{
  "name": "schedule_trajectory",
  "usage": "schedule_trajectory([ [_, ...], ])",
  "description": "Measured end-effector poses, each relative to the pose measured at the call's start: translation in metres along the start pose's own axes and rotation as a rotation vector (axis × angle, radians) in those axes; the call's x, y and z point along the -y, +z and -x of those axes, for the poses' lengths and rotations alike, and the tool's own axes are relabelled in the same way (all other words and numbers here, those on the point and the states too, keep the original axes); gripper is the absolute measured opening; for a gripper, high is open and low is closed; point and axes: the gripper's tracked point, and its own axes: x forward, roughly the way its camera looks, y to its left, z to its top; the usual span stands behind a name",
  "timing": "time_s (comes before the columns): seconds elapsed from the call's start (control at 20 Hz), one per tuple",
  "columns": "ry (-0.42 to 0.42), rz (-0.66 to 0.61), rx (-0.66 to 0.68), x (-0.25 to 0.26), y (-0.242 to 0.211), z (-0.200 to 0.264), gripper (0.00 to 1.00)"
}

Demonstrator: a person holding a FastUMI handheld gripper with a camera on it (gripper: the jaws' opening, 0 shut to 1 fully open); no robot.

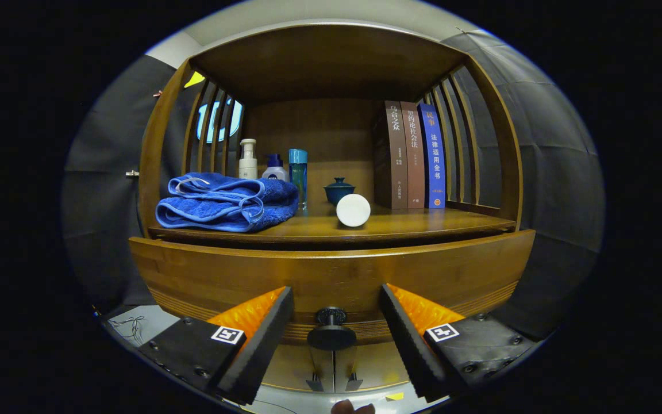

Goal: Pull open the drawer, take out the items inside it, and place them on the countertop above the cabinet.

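The gripper (335,322) was wide open and held nothing. Its two fingers (262,333) stood far apart, one on each side of the drawer's dark round knob (331,330). The knob sat in the gap between the fingers, and neither finger touched it.

The knob was on the front of the wooden drawer (331,276). I could not tell if the drawer was pulled out a little or fully shut, and I could not see inside it.

Just above the drawer was the wooden countertop (423,221). It had a wooden roof over it and thin wooden bars at both sides. Above the knob and a little way back on the countertop lay a white round thing (353,210). Behind it stood a small dark blue pot with a lid (339,191). To one side of the white round thing lay a folded blue towel (227,204). Behind the towel stood a white pump bottle (247,159), a short blue and white bottle (274,168) and a tall blue bottle (298,175). To the other side of the white round thing three books (414,155) stood upright.
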Motion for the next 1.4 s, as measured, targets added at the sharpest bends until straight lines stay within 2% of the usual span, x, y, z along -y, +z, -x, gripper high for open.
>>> schedule_trajectory([
  [0.25, -0.002, -0.005, -0.030, -0.001, 0.002, -0.020, 1.00],
  [0.4, -0.003, 0.011, -0.015, -0.002, 0.000, -0.021, 1.00],
  [0.55, -0.001, -0.033, -0.026, 0.001, -0.002, -0.016, 0.99],
  [0.95, -0.037, -0.041, 0.011, 0.016, 0.017, 0.040, 0.99],
  [1.4, -0.051, -0.057, 0.104, 0.040, 0.097, 0.117, 1.00],
])
